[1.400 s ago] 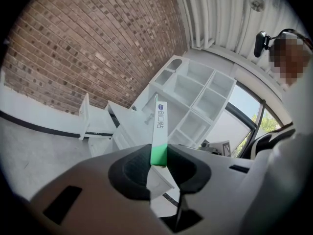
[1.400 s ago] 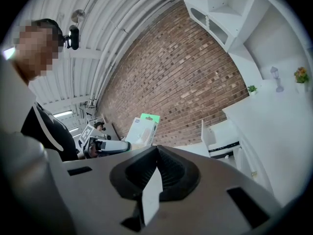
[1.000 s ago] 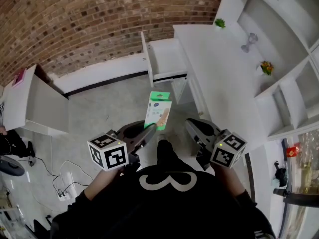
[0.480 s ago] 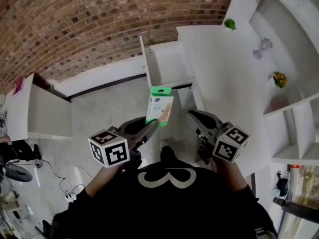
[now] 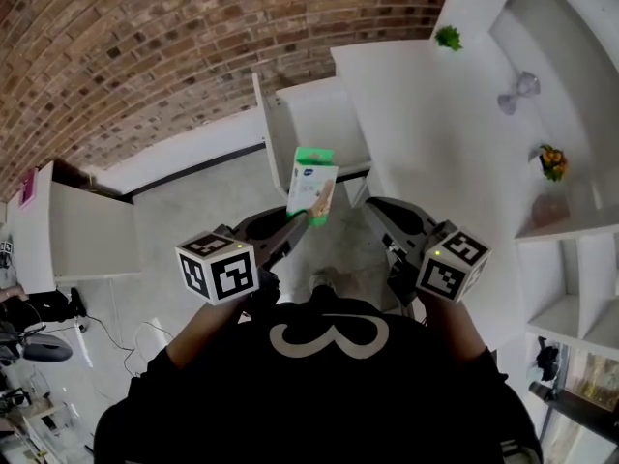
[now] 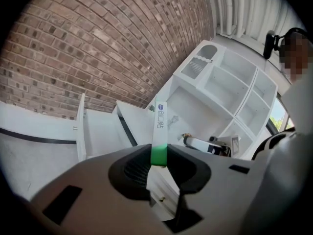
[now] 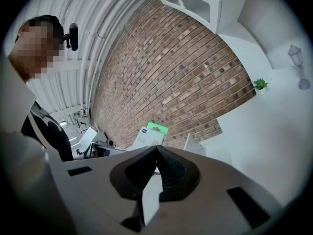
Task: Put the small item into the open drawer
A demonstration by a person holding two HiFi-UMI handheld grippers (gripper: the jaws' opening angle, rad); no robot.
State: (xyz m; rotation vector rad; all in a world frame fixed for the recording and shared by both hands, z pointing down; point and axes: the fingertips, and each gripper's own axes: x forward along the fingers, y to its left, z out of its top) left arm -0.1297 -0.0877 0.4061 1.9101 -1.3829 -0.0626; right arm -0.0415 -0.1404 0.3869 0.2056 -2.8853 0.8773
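Observation:
A small flat box [image 5: 311, 186], white with a green top flap, is held upright in the air. My left gripper [image 5: 301, 218] is shut on its lower green end. In the left gripper view the box [image 6: 159, 125] shows edge-on, with both pads pressed on its green end at my left gripper [image 6: 159, 155]. The open white drawer [image 5: 311, 120] sticks out of the desk just beyond the box, and its inside [image 6: 99, 129] looks bare. My right gripper [image 5: 373, 205] hovers to the right of the box, shut and empty [image 7: 157, 149]. The box [image 7: 149, 135] shows beyond its tips.
A white desk top [image 5: 426, 133] runs along the right, with a small plant [image 5: 447, 38] and a glass ornament [image 5: 517, 92] on it. Shelves [image 5: 571, 230] with a flower pot [image 5: 552, 160] stand further right. A brick wall [image 5: 145, 46] is behind. A white cabinet [image 5: 82, 235] stands left, cables [image 5: 92, 341] on the floor.
Both grippers and the box have moved forward, so the box now hangs closer to the open drawer's front edge. The left grip on the box is unchanged.

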